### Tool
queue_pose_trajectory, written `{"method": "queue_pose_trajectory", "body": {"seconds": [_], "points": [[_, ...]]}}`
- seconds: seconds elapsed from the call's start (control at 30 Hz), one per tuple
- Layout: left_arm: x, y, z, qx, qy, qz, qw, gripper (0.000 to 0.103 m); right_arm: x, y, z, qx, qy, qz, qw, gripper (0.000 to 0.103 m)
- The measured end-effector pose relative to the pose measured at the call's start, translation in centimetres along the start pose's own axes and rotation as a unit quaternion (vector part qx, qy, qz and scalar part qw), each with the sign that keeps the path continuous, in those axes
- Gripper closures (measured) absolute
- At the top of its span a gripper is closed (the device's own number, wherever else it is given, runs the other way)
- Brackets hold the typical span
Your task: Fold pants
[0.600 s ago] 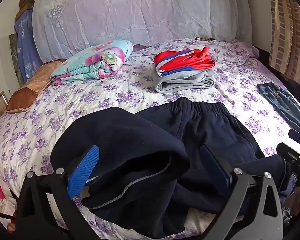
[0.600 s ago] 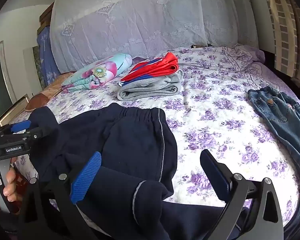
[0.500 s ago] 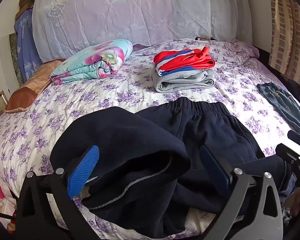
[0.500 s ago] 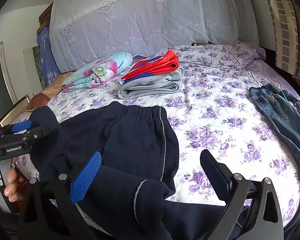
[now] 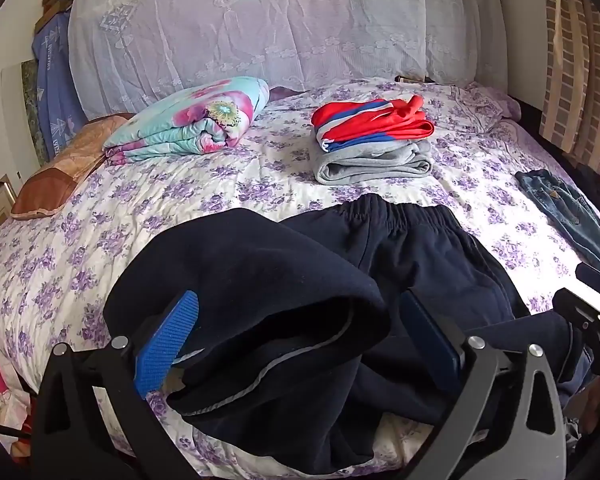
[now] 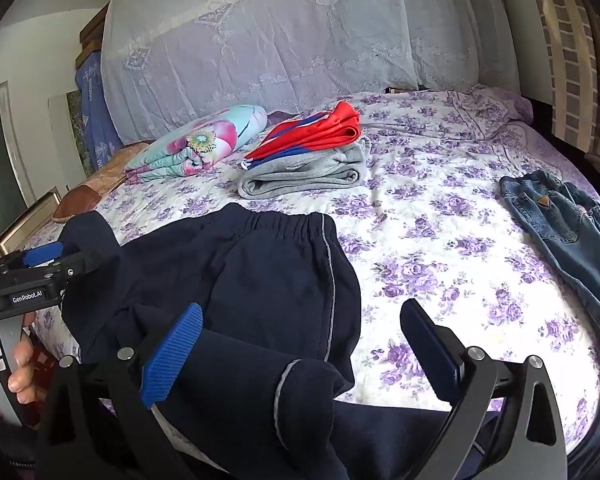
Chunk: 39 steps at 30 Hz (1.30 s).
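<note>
Dark navy pants with a grey side stripe lie on the near edge of the bed, waistband away from me; they also show in the right wrist view. My left gripper is open, its jaws wide apart around a bunched fold of a pant leg that lies between them, not clamped. My right gripper is open too, with the other pant leg end lying loose between its jaws. The left gripper shows at the left of the right wrist view.
The bed has a purple-flowered sheet. A folded stack of red-blue and grey clothes sits mid-bed, a folded floral quilt at back left, and blue jeans at right. A curtain hangs at right.
Almost nothing moved. The right wrist view shifted slightly, so the bed scene sits a little lower and nearer. Both grippers stay open.
</note>
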State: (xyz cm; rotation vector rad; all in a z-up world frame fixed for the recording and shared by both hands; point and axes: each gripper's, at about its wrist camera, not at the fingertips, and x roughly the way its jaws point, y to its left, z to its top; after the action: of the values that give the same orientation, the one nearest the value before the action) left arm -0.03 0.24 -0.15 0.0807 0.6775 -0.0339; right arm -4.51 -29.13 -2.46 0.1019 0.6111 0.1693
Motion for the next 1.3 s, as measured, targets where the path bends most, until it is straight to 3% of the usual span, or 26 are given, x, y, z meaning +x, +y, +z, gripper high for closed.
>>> {"method": "queue_pose_trajectory", "body": {"seconds": [1.3], "points": [[0.02, 0.55, -0.24, -0.006, 0.002, -0.004, 1.0, 0.005, 0.16, -0.18, -0.16, 0.006, 0.008, 0.002, 1.0, 0.003]]}}
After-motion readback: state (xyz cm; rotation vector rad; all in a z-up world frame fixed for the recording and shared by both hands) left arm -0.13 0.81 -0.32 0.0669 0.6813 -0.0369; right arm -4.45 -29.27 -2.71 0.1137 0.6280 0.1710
